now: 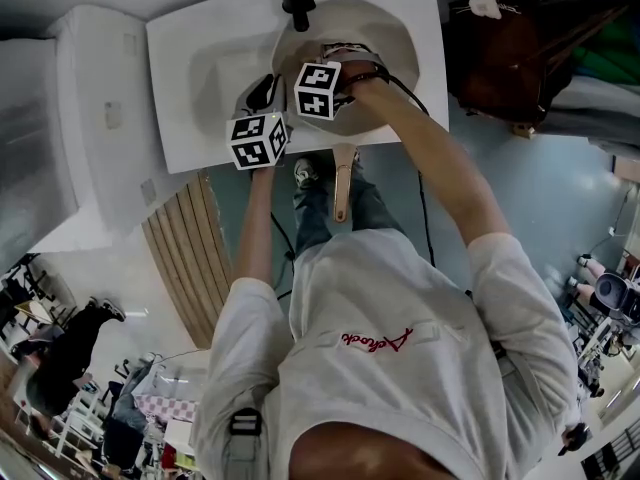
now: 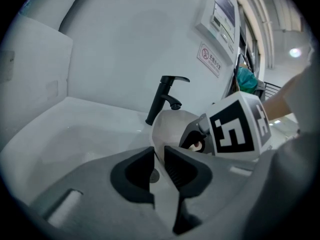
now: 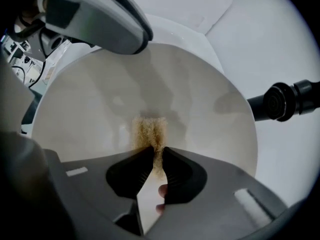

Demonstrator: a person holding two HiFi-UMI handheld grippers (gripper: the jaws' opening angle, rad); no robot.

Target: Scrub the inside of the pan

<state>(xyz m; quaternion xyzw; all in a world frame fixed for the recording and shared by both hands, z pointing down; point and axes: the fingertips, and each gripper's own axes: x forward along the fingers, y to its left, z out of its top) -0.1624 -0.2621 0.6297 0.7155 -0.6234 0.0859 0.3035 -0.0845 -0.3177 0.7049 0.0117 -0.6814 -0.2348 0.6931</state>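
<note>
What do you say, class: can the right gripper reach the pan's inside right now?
Probably yes: the right gripper, shut on a brown scrubber, faces the open pan with nothing between them; the left gripper clamps its edge, off to one side.

Smooth pan, coarse pad, matt grey plastic.

The pan (image 3: 200, 109) is cream inside, smooth with a soft sheen, and its handle (image 1: 342, 183) looks like pale wood. The scrubbing pad (image 3: 148, 131) is tan, fibrous and rough. The left gripper (image 2: 159, 151) and the right gripper (image 3: 157, 151) have shells of matt grey plastic, with black, finely ribbed jaw pads. The sink (image 2: 75, 124) is white and smooth, with a glossy, ceramic look. The tap (image 2: 162, 96) is matt black, seemingly metal. The sweatshirt (image 1: 400, 368) is soft, pale grey cloth.
</note>
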